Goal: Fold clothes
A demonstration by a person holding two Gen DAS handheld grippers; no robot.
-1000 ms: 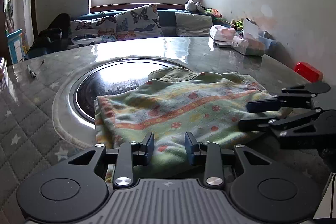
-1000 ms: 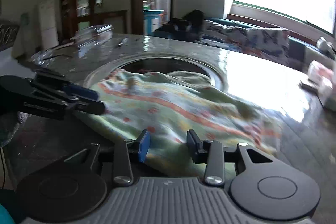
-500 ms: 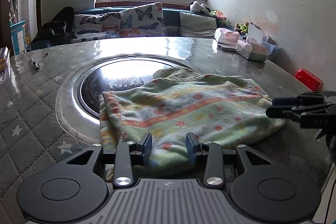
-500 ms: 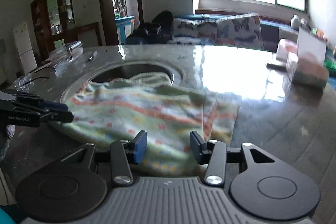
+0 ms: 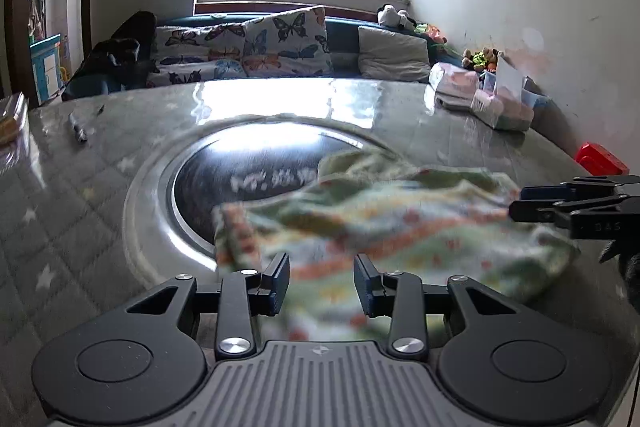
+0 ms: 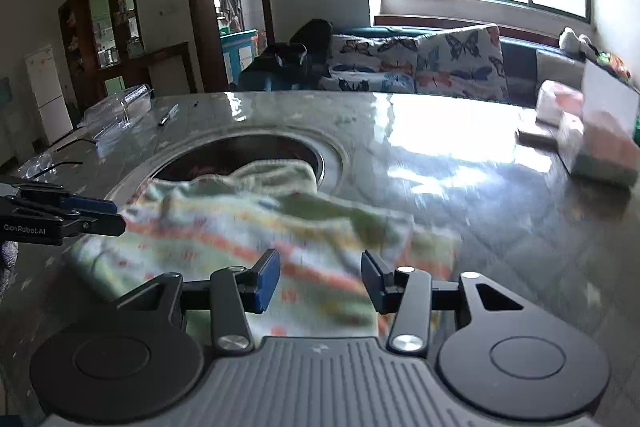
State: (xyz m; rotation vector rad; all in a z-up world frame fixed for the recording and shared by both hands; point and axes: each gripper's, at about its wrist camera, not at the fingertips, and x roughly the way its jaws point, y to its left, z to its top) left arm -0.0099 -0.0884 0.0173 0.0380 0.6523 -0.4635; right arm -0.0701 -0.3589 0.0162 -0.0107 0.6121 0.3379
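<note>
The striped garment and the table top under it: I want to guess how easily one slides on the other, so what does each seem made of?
The striped garment looks like soft knit or fleecy cotton, matt: it slumps in rounded folds and gives no shine, though the frames are blurred. The table top looks like polished stone or a glossy cover over it: it mirrors the window brightly.

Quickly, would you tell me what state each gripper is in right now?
Left gripper: open, holding nothing; the patterned cloth lies beneath its jaws.
Right gripper: open, holding nothing, above the same cloth.
</note>
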